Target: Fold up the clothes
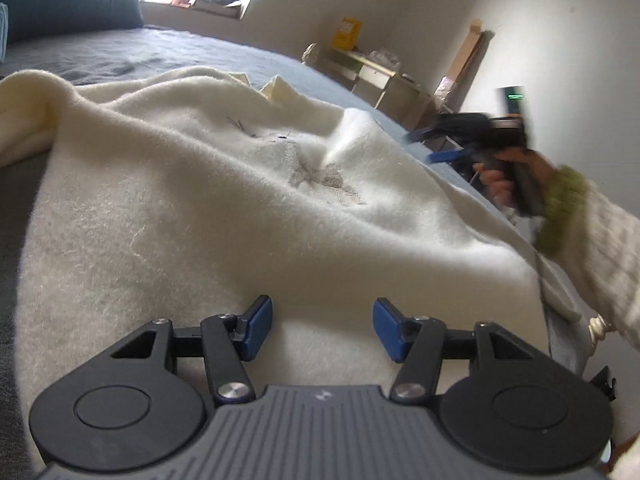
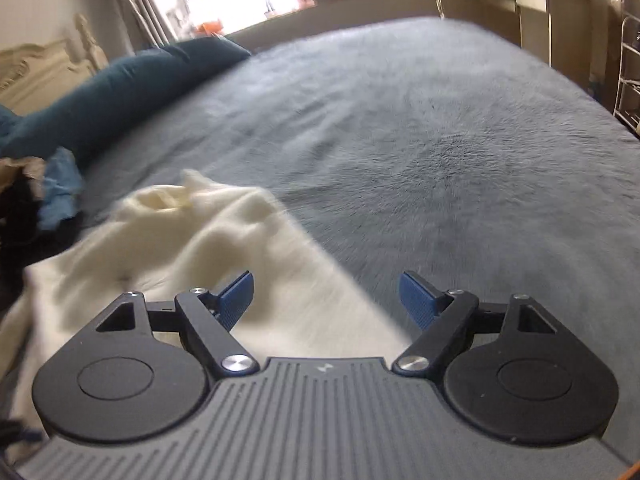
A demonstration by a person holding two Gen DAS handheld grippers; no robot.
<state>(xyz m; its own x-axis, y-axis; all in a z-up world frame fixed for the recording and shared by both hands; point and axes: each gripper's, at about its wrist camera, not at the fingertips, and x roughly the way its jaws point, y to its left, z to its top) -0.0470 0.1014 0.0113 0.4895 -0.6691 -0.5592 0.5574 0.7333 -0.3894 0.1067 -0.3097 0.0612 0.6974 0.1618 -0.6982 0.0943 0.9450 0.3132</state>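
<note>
A cream fleece garment [image 1: 224, 200] with a grey embroidered motif [image 1: 320, 176] lies rumpled on the grey-blue bed [image 1: 120, 56]. My left gripper [image 1: 322, 328] is open and empty, low over the garment's near part. My right gripper [image 2: 326, 300] is open and empty, above the garment's right edge [image 2: 240, 248] where it meets the bed cover [image 2: 440, 140]. In the left wrist view the right gripper [image 1: 436, 146] shows at the far right, blurred, held by a hand in a green-cuffed sleeve, beyond the garment's far edge.
Dark teal pillows [image 2: 120, 96] lie along the cream headboard [image 2: 44, 68]. A blue cloth and dark items [image 2: 60, 192] sit at the bed's left. A desk [image 1: 376, 76] and shelving [image 2: 628, 80] stand past the bed's far side, under a window.
</note>
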